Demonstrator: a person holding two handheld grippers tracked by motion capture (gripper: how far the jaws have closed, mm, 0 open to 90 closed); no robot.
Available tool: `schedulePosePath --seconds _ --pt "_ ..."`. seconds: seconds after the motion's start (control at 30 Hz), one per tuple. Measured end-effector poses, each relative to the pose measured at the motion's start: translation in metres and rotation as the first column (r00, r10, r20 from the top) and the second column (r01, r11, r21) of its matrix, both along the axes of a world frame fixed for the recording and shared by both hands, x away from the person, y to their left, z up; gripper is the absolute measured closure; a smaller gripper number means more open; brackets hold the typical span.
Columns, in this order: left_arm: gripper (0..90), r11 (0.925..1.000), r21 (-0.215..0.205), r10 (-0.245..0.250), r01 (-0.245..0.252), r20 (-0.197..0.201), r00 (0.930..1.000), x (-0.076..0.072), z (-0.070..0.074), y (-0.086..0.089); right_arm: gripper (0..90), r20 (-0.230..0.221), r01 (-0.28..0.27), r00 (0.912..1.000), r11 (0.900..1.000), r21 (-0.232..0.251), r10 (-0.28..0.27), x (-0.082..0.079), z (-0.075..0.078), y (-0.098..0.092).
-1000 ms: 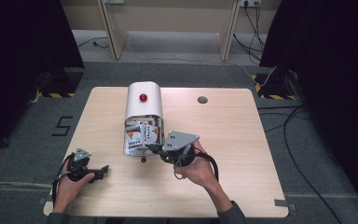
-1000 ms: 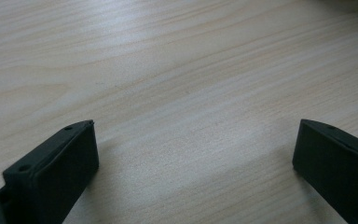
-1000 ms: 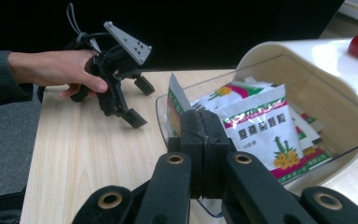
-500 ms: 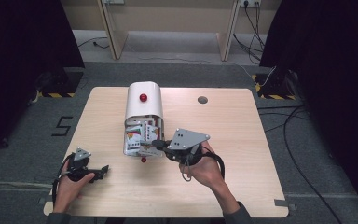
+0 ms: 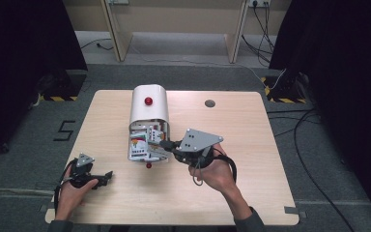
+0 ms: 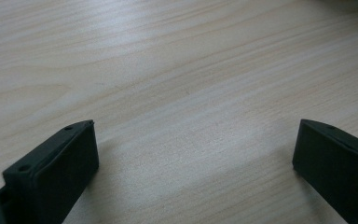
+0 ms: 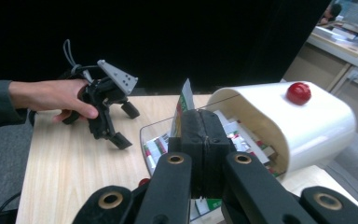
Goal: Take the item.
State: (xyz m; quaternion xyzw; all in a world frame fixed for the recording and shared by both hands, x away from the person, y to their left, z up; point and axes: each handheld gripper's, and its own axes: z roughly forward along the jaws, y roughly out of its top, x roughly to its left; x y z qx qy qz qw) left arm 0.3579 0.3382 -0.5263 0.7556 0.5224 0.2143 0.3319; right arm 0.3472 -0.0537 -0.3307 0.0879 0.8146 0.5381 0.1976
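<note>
One sachet (image 7: 184, 103) is pinched in the closed right tool (image 7: 204, 140), barely clear of the dispenser (image 5: 148, 104); left tool (image 6: 193, 161) rests open, empty.

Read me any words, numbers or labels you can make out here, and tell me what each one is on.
"5": a dark numeral marked on the grey floor, left of the table.
Printing on the packets in the white container: too small and blurred to read.
</note>
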Motion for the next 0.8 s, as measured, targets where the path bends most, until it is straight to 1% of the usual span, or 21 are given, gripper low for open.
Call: schedulePosePath --seconds 0.13,0.17,0.33,0.37,0.4,0.43,0.5,0.53,0.6,0.63,0.67,0.73,0.8 --pt "0.0 1.0000 0.000 0.000 0.000 0.000 1.0000 0.000 0.000 0.000 90.0 0.009 0.016 0.9998 1.000 0.004 -0.016 0.000 0.004 -0.007" --pt "0.0 1.0000 0.000 0.000 0.000 0.000 1.0000 0.000 0.000 0.000 90.0 0.007 0.030 0.9995 0.999 0.013 -0.030 0.002 0.006 -0.012" --pt "0.0 1.0000 0.000 0.000 0.000 -0.001 1.0000 0.000 0.000 0.000 90.0 0.011 0.055 0.9984 0.998 0.016 -0.055 0.004 0.007 -0.020" --pt "0.0 1.0000 0.000 0.001 -0.001 0.000 1.0000 0.000 0.000 0.000 90.0 0.012 0.068 0.9976 0.997 0.024 -0.068 0.006 0.009 -0.026" --pt "0.0 1.0000 0.000 0.001 -0.001 0.000 1.0000 0.000 0.000 0.000 90.0 0.012 0.068 0.9976 0.997 0.024 -0.068 0.006 0.009 -0.026" --pt "0.0 1.0000 0.000 0.000 0.000 0.000 1.0000 0.000 0.000 0.000 90.0 0.014 0.080 0.9967 0.997 0.023 -0.080 0.007 0.009 -0.032" --pt "0.0 1.0000 0.000 0.000 0.000 0.000 1.0000 0.000 0.000 0.000 90.0 0.015 0.087 0.9960 0.996 0.022 -0.088 0.007 0.010 -0.035" --pt "0.0 1.0000 0.000 0.000 0.000 0.000 1.0000 0.000 0.000 0.000 90.0 0.014 0.104 0.9945 0.994 0.026 -0.104 0.009 0.009 -0.040" --pt "0.0 1.0000 0.000 0.000 0.000 0.000 1.0000 0.000 0.000 0.000 90.0 0.014 0.111 0.9937 0.993 0.027 -0.111 0.009 0.009 -0.043" --pt "0.0 1.0000 0.001 0.000 0.000 0.000 1.0000 0.000 0.000 0.000 90.0 0.011 0.123 0.9923 0.992 0.023 -0.123 0.009 0.007 -0.048" --pt "0.0 1.0000 0.001 0.000 0.000 0.000 1.0000 0.000 0.000 0.000 90.0 0.011 0.123 0.9923 0.992 0.023 -0.123 0.009 0.007 -0.048" --pt "0.0 1.0000 0.000 0.001 -0.001 0.000 1.0000 0.000 0.000 0.000 90.0 0.003 0.145 0.9895 0.989 0.021 -0.145 0.011 0.003 -0.057" --pt "0.0 1.0000 0.000 0.001 -0.001 0.000 1.0000 0.000 0.000 0.000 90.0 -0.001 0.152 0.9883 0.988 0.021 -0.152 0.011 0.002 -0.059"
